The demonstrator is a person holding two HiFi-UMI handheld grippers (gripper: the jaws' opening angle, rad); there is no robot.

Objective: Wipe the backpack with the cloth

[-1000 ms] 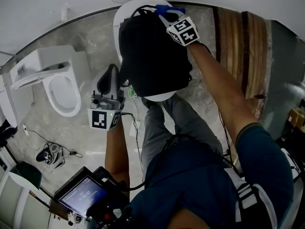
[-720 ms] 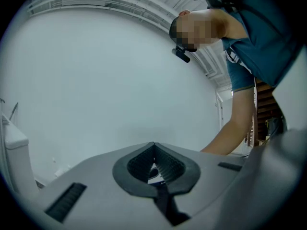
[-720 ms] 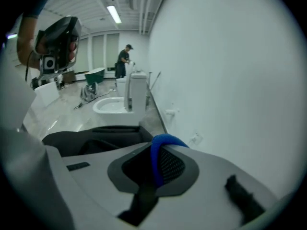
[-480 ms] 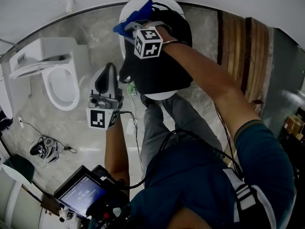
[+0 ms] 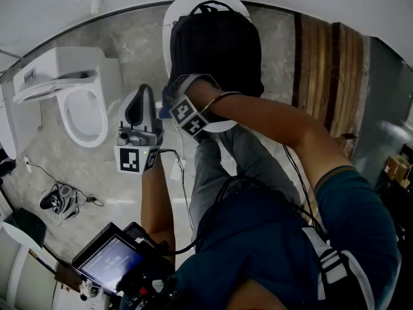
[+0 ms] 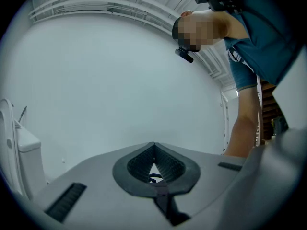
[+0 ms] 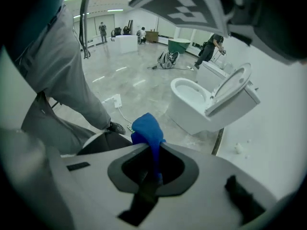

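Note:
A black backpack lies on a white round table at the top of the head view. My right gripper is at the backpack's lower left edge, shut on a blue cloth. In the right gripper view the blue cloth sticks up from between the closed jaws of the right gripper, with the dark backpack just beyond. My left gripper hangs left of the table, apart from the backpack. In its own view the left gripper is shut, holds nothing and faces a bare white wall.
A white toilet with raised lid stands on the floor to the left and shows as the toilet in the right gripper view. Wooden planks lie at the right. A screen and cables are low left.
My right gripper has swept with the cloth from the backpack's top edge down its left side to the lower left edge. The left gripper has stayed in place.

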